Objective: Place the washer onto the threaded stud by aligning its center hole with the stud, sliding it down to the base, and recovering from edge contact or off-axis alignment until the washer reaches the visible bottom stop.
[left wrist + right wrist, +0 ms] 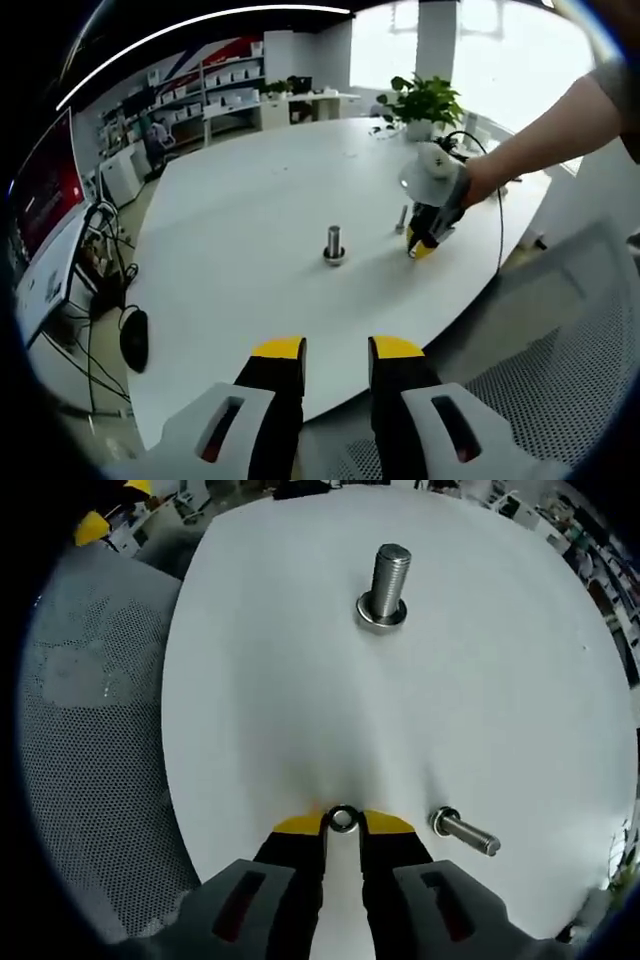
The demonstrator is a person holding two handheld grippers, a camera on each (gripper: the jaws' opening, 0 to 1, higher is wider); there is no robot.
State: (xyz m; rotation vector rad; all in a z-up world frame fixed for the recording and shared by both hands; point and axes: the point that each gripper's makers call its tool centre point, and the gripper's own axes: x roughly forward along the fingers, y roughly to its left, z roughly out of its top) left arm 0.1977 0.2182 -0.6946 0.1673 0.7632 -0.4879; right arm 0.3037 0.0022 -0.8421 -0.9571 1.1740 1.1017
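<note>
An upright threaded stud stands on the white table, with a metal ring around its base. A small steel washer lies flat at the table's near edge, and my right gripper is shut on it between the yellow tips. In the left gripper view the same stud is mid-table. A hand holds the right gripper tip-down on the table to the stud's right. My left gripper hovers open over the near table edge, holding nothing.
A loose bolt lies on its side just right of the washer. A grey mesh chair sits beside the table. A potted plant stands at the far edge. Shelves and desks line the room's left.
</note>
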